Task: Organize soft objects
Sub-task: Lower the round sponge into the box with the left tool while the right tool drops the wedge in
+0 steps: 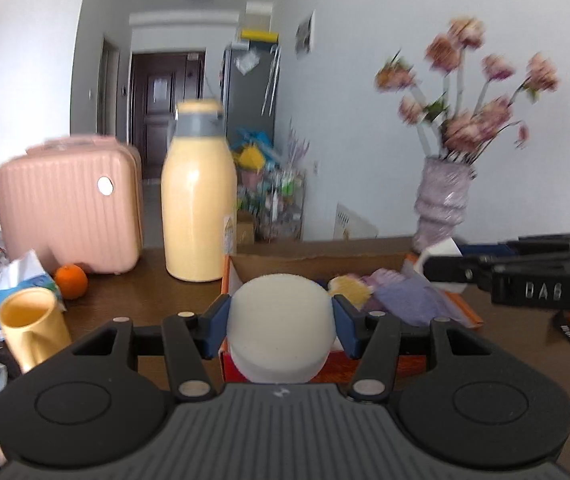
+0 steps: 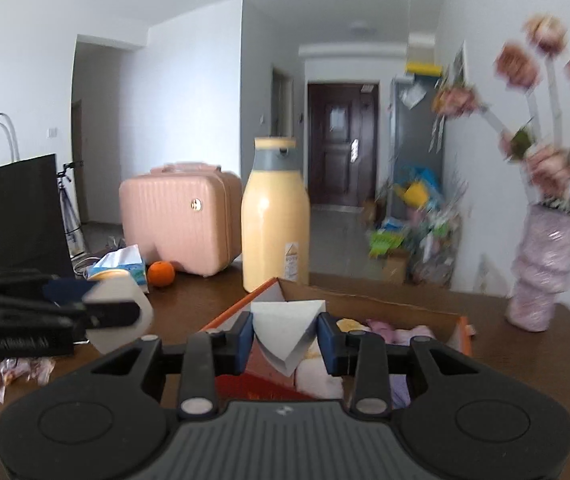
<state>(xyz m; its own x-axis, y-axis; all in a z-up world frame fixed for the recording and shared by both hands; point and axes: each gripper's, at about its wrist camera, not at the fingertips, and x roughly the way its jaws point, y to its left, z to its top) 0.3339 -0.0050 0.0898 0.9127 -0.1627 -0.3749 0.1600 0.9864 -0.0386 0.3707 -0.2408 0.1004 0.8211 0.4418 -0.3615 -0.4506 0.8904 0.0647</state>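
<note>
Wooden table (image 1: 133, 292) sitting in a white-walled room, cardboard box (image 2: 369, 305) at 12 o'clock, left gripper (image 1: 281, 322) pinching round sponge (image 1: 281, 320) with its axis tilting forward, right gripper (image 2: 285, 338) pinching triangular sponge (image 2: 285, 330), its point aiming down.

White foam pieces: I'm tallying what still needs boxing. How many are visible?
2. A round foam piece is gripped in the left claw; a triangular foam piece is gripped in the right claw. More may lie hidden in the cardboard box.
</note>
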